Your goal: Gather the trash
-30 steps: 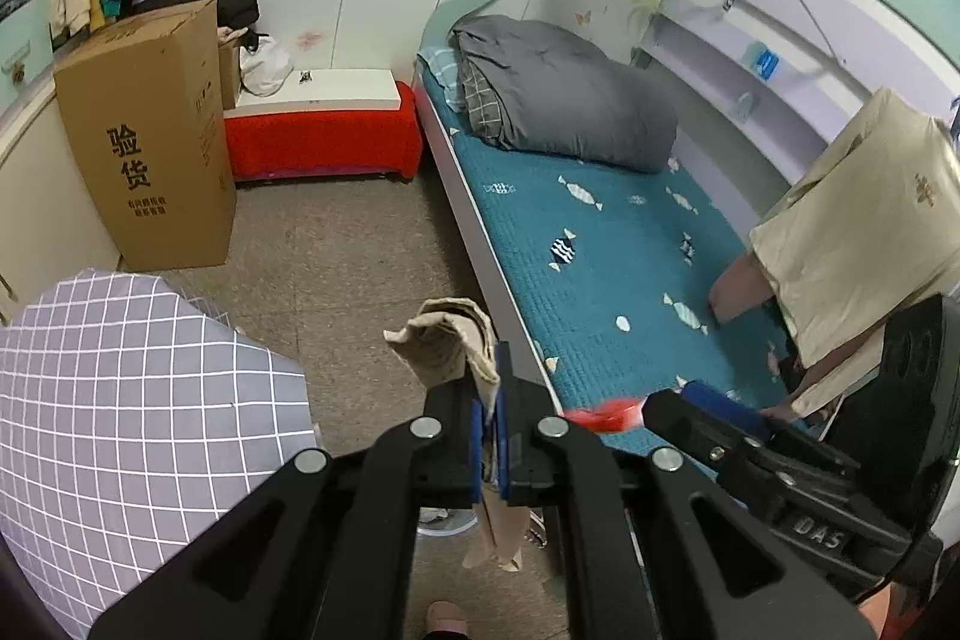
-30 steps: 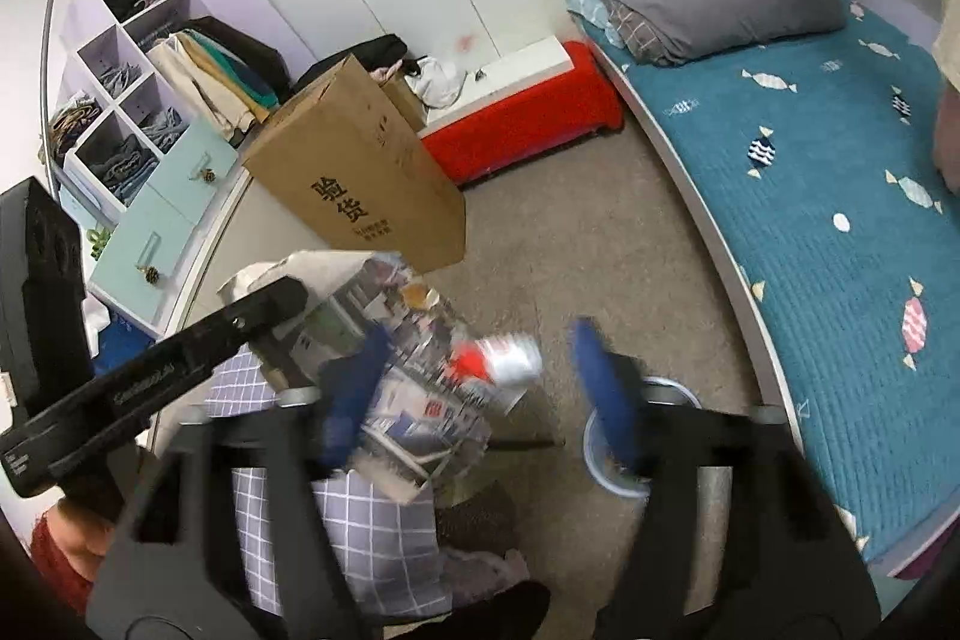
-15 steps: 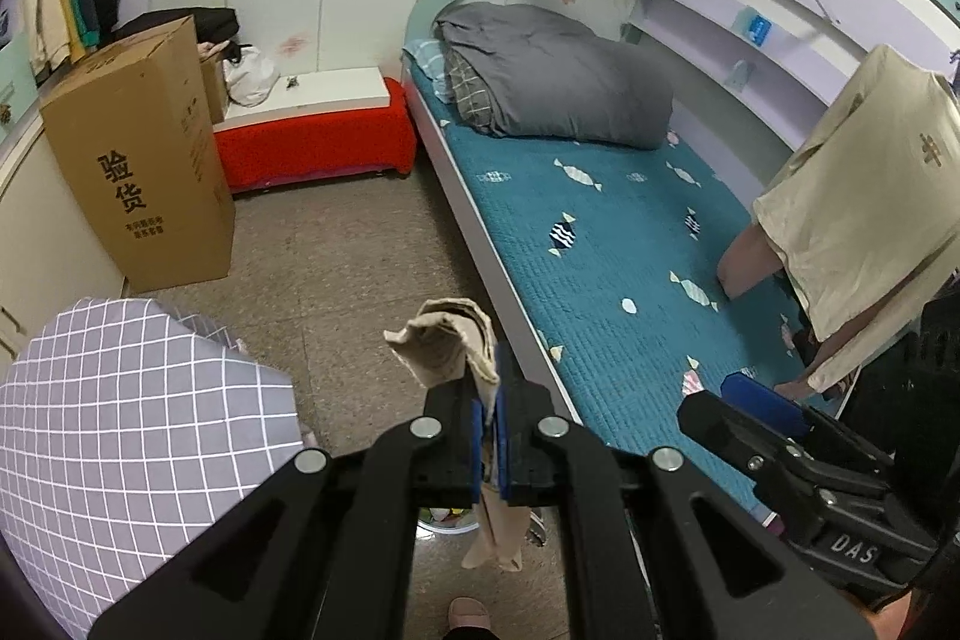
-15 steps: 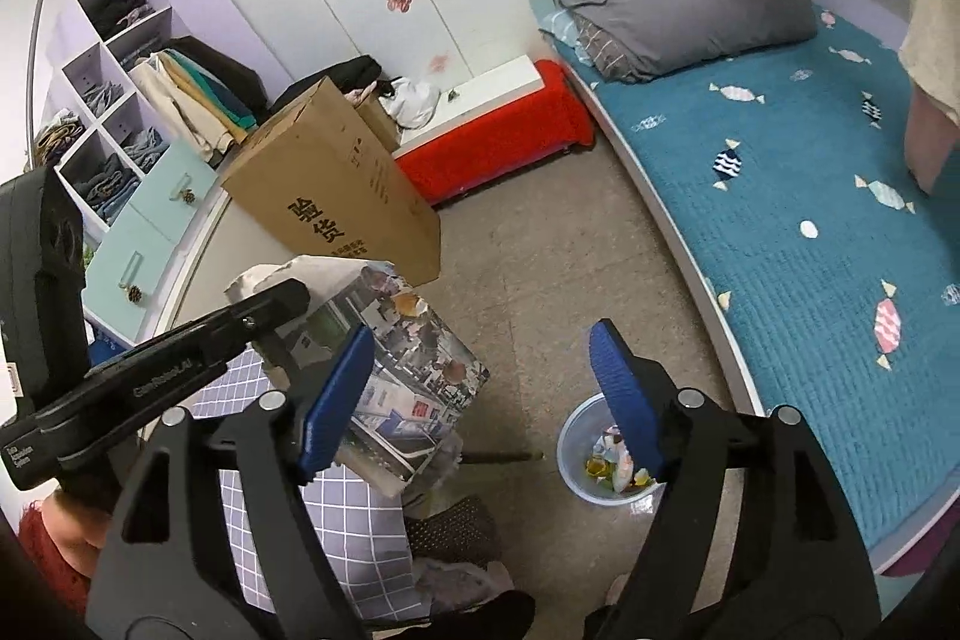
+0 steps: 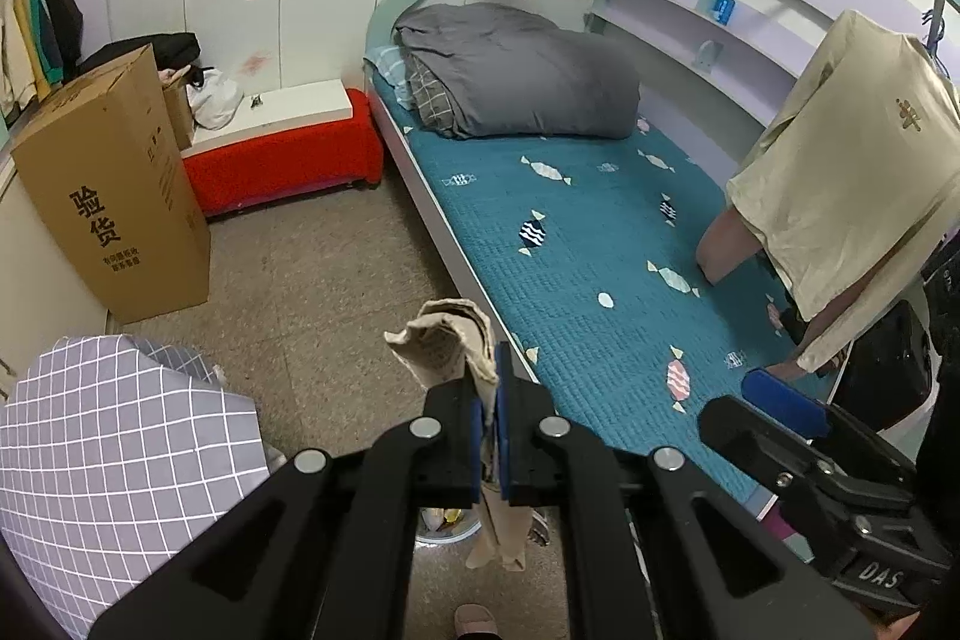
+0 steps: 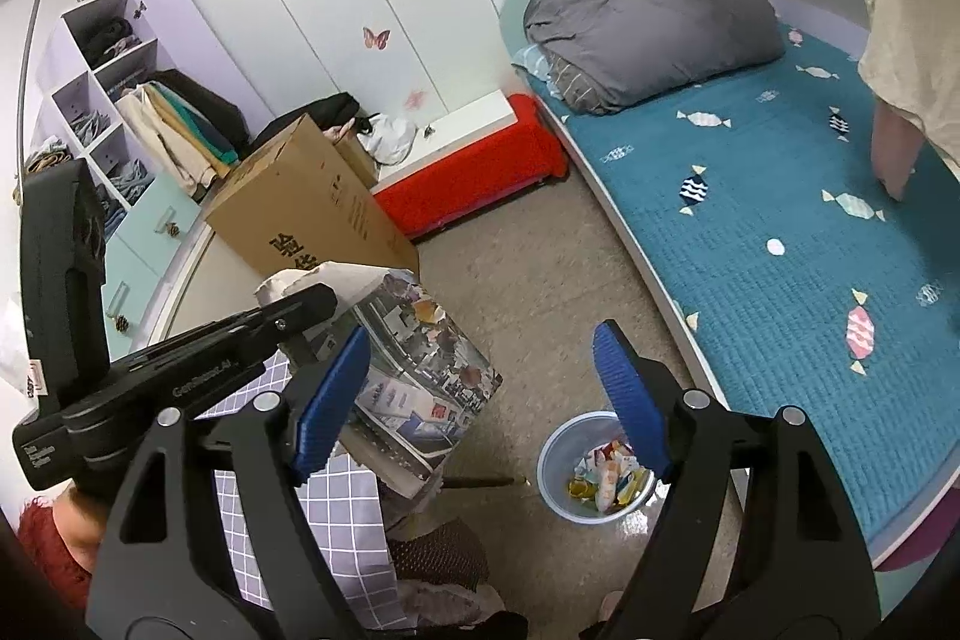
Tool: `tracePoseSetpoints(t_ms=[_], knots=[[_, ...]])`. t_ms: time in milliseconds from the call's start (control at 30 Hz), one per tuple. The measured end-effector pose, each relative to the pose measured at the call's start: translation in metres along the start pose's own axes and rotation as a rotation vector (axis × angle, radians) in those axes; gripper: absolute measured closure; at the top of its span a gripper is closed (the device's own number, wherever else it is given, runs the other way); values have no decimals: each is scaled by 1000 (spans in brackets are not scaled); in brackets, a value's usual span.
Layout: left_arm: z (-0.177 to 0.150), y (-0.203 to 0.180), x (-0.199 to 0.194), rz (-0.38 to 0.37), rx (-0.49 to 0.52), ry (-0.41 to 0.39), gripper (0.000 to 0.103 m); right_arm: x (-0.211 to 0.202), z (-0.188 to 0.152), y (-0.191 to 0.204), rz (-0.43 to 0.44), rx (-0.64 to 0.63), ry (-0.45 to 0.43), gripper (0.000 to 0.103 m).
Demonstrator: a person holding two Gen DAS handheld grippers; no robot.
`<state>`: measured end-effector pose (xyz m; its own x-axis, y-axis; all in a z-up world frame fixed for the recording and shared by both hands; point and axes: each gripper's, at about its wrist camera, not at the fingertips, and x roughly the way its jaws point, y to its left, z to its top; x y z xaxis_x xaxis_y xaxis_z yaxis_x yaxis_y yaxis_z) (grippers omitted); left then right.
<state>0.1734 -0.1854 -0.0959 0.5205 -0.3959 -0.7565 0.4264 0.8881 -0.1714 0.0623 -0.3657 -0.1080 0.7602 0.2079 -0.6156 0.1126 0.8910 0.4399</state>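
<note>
My left gripper (image 5: 491, 403) is shut on a folded newspaper (image 5: 451, 340), beige from the back and printed with colour pictures in the right wrist view (image 6: 420, 376). It hangs above the floor by the bed. My right gripper (image 6: 486, 394) is open and empty above a small round bin (image 6: 555, 484) on the floor, which holds several wrappers (image 6: 606, 475). The bin's rim peeks under the left gripper (image 5: 441, 535). The right gripper also shows at the lower right of the left wrist view (image 5: 780, 394).
A bed with a teal quilt (image 5: 576, 244) and a grey duvet (image 5: 516, 76) runs along the right. A tall cardboard box (image 5: 114, 196) and a red bench (image 5: 282, 160) stand at the back. A checked cloth (image 5: 108, 460) lies lower left. A beige shirt (image 5: 852, 184) hangs right.
The red and white wrapper that was between my right gripper's open fingers a second ago is gone from them. Both grippers have risen a little. The left still holds the newspaper.
</note>
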Motion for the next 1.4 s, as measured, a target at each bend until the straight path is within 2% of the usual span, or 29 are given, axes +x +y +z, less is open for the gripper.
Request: tracePoseSetpoints(t_ms=[33,100,133,167,200,267,367,533,700,1100,1233,1400], knots=[[1,-1,1,6,2,-7,96,-1,0,-1,-4,2,-3,26],[1,-1,4,20,-9,-2,86,-2,-1,-2,-6,8,-3,25],[1,1,7,20,-21,11,64,-3,0,-3,-8,10,-5,25],[-1,3,7,33,-29,11,50,-4,0,-3,-9,11,-6,25],[-1,4,6,39,-37,3,44,-4,0,-3,-10,11,-7,25],[-3,3,5,3,-36,5,43,-7,0,-3,-10,7,-12,25],[-5,-2,2,-2,-25,2,41,-9,-1,-3,-6,6,-12,25],[-10,-13,-13,38,-16,-43,35,-17,-2,-2,5,-13,-20,24],[-17,-17,-38,97,-38,-108,31,-29,-2,6,22,-53,-44,22],[-48,-16,-124,324,-87,-237,22,-75,-5,39,130,-111,-96,14],[-56,-11,-152,357,-94,-262,18,-95,-11,58,134,-138,-130,11],[-68,-4,-190,365,-90,-298,15,-120,-26,85,117,-154,-168,10]])
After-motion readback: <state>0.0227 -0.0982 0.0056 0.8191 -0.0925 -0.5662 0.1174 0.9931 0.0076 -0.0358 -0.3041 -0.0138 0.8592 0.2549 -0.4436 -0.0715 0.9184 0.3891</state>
